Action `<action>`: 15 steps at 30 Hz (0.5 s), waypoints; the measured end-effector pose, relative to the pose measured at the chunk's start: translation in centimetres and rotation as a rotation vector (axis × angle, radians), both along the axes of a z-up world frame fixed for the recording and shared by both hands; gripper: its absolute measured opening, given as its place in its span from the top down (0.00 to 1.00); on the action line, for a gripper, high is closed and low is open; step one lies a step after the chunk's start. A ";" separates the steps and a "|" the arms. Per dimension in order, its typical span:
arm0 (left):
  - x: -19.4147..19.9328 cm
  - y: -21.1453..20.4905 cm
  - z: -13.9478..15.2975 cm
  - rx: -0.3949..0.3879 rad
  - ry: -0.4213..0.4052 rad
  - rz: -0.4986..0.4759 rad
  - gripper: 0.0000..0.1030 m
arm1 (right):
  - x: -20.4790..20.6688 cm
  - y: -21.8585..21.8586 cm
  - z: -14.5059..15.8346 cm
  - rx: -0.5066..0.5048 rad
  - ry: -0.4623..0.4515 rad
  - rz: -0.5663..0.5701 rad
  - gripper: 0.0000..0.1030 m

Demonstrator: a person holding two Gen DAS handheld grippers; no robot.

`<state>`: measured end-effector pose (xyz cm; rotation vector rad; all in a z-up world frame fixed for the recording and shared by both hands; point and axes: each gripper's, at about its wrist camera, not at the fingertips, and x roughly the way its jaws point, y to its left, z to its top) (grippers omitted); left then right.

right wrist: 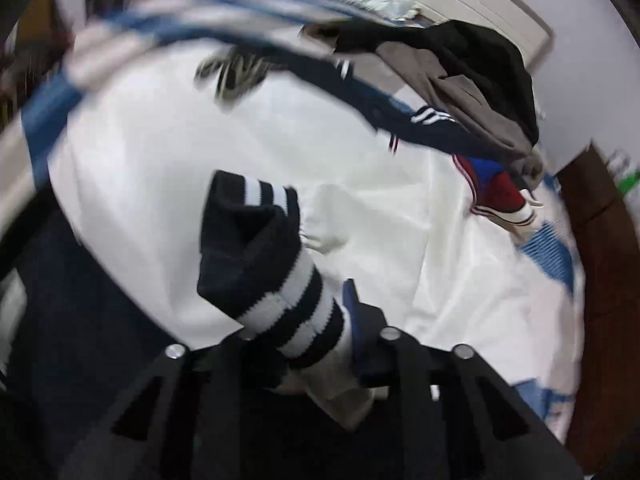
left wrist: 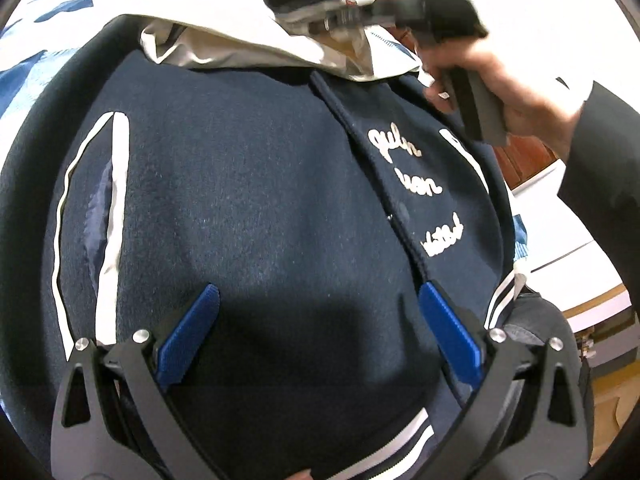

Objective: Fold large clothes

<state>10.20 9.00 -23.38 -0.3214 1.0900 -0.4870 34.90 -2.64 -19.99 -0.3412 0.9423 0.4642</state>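
1. Left gripper [left wrist: 316, 312]: two blue-padded fingers [left wrist: 188, 332] standing wide apart, nothing between them; both hover over the body of the jacket, pointing down at it.
2. Navy varsity jacket [left wrist: 248, 184]: lies spread flat directly ahead of and beneath the left gripper, front panel up. White script lettering [left wrist: 416, 188] runs down the panel to the right of the placket, ahead of the right-hand finger. A white-trimmed pocket welt [left wrist: 114, 184] sits ahead of the left-hand finger. Striped hem ribbing [left wrist: 404, 436] shows between the finger bases.
3. Cream sleeve [left wrist: 248, 46]: bunched across the far edge of the jacket body, well beyond the left gripper's tips.
4. Right gripper [right wrist: 316, 344]: jaws drawn nearly together and clamped on the jacket's cuff. In the left wrist view it appears blurred at the far right, over the cream sleeve, held by a person's hand [left wrist: 516, 96] in a dark sleeve.
5. Striped knit cuff [right wrist: 276, 268]: navy with white bands, pinched between the right gripper's fingers and sticking out beyond the tips; cream sleeve fabric trails back from it.
6. Bed cover [right wrist: 556, 248]: white with blue patches, under the garments.
7. Clothes pile [right wrist: 472, 80]: black and grey garments, with a navy striped piece and a red-and-blue one, heaped far ahead and right of the right gripper.
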 end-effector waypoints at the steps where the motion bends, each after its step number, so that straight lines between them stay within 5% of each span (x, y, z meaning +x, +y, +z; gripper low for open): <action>1: 0.1 0.0 0.0 -0.001 -0.002 0.002 0.05 | 0.9 -1.4 1.4 0.143 0.007 -0.063 0.80; 5: 0.3 0.2 0.0 -0.006 -0.005 0.009 0.05 | 3.2 -7.6 4.3 0.557 0.048 -0.276 0.81; 8: 0.3 0.1 -0.1 0.001 -0.011 0.010 0.05 | 4.6 -12.8 3.8 0.742 0.096 -0.433 0.81; 10: 0.3 -0.1 -0.2 0.009 -0.017 0.005 0.05 | 5.3 -16.0 2.1 0.778 0.132 -0.525 0.81; 15: 0.3 -0.6 -0.3 0.029 -0.028 0.003 0.05 | 5.7 -21.5 -4.1 0.690 0.244 -0.686 0.82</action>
